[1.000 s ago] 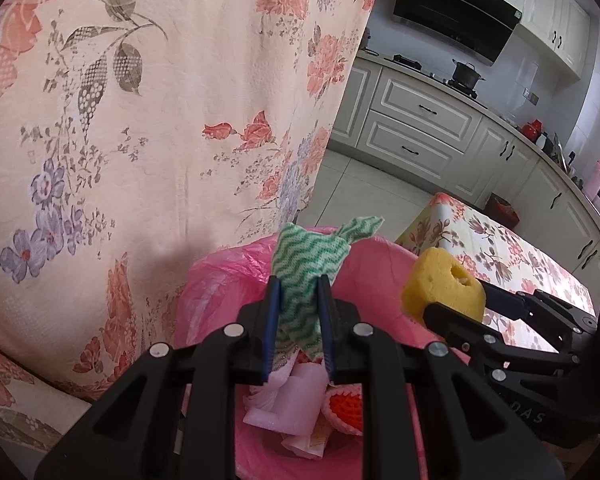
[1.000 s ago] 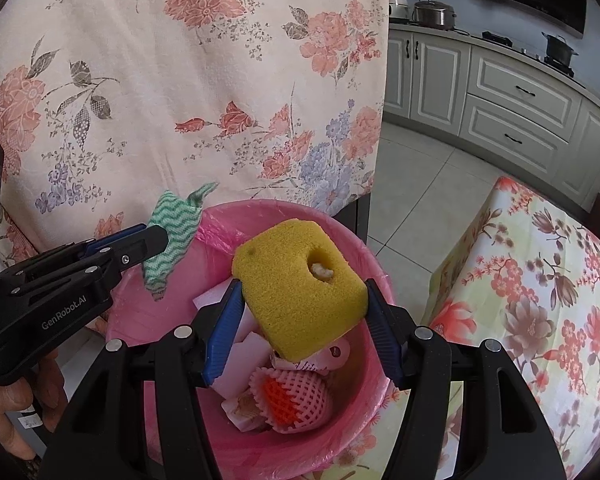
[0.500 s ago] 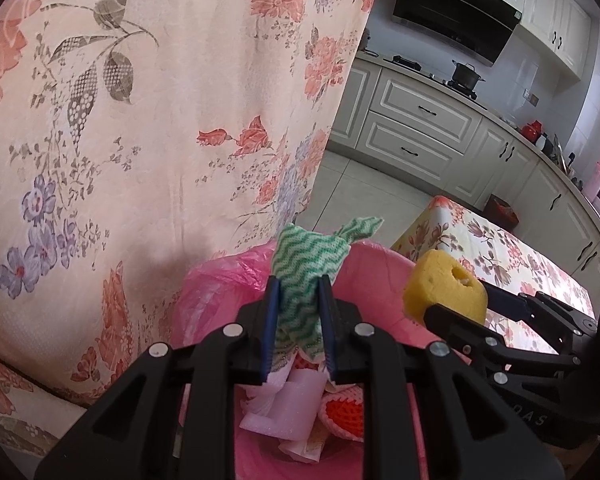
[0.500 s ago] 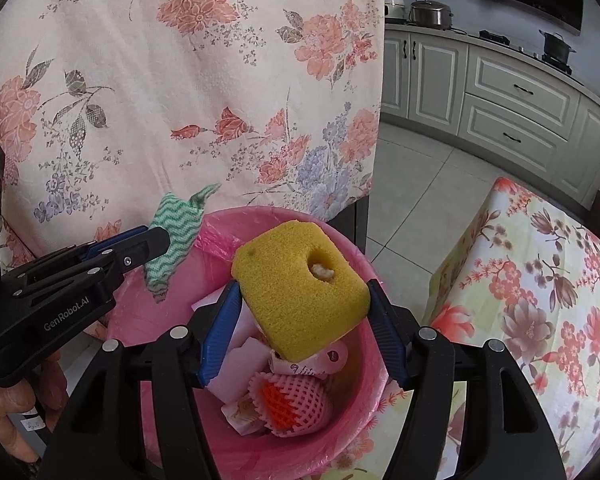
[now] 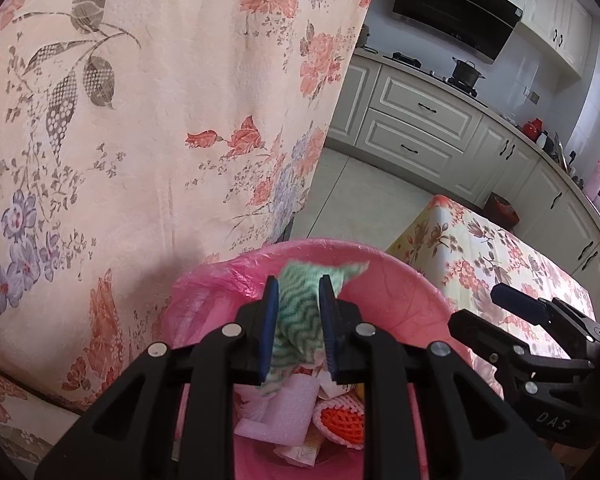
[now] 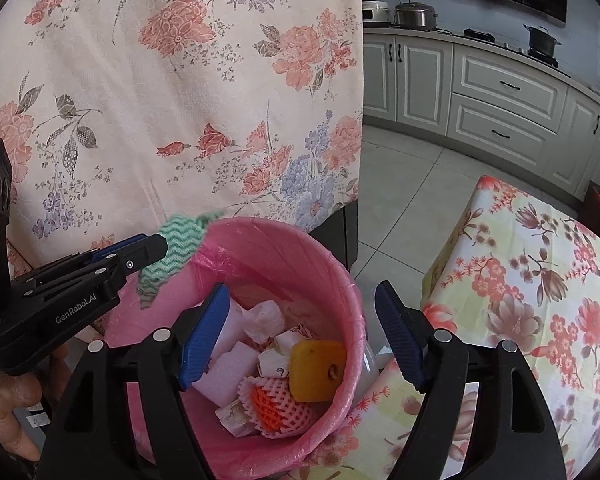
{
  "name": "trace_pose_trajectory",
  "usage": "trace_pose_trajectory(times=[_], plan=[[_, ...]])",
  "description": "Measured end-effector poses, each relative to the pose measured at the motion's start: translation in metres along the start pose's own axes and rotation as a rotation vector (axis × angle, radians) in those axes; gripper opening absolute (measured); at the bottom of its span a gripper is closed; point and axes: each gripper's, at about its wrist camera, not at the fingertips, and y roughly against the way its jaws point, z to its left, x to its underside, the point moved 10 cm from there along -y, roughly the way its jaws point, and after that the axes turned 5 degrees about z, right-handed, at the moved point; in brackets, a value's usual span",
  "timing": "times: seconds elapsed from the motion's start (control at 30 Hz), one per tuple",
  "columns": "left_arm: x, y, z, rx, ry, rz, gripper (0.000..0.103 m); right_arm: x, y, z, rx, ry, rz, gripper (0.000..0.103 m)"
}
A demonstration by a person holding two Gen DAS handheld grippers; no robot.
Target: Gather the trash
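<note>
Trouble is possible: the green-and-white wavy-patterned cloth (image 5: 298,316) is pinched in the left gripper (image 5: 298,330) right at the rim of the pink bag-lined bin (image 6: 300,248), so it could be dropped outside. The right gripper (image 6: 300,338) jaws are spread empty; the yellow sponge block (image 6: 316,370), gripped a moment ago, now lies inside.

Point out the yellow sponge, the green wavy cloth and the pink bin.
yellow sponge (image 6: 318,370): right wrist view, middle of its top face.
green wavy cloth (image 5: 298,312): left wrist view, part between the fingers.
pink bin (image 6: 300,248): right wrist view, far inner wall.
</note>
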Motion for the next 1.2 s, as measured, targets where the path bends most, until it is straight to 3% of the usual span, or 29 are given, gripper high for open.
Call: trace_pose_trajectory(times=[0.13, 0.23, 0.33, 0.57, 0.83, 1.2], plan=[[-0.002, 0.001, -0.003, -0.004, -0.008, 0.003, 0.020, 0.005, 0.006, -0.007, -0.002, -0.018, -0.007, 0.073], [-0.002, 0.009, -0.008, 0.001, -0.014, -0.013, 0.033, 0.011, 0.012, -0.011, 0.002, -0.024, -0.019, 0.074], [0.002, 0.020, -0.010, 0.002, -0.018, -0.021, 0.036, 0.016, 0.018, -0.015, 0.011, -0.032, -0.033, 0.076], [0.030, 0.062, -0.004, 0.003, -0.005, -0.045, 0.069, 0.032, 0.038, -0.019, 0.027, -0.034, -0.071, 0.077], [0.065, 0.104, 0.005, -0.015, 0.010, -0.053, 0.094, 0.052, 0.072, -0.017, 0.049, -0.006, -0.118, 0.082], [0.097, 0.125, -0.014, -0.036, -0.076, -0.023, 0.098, 0.077, 0.105, -0.008, 0.062, 0.040, -0.138, 0.085]])
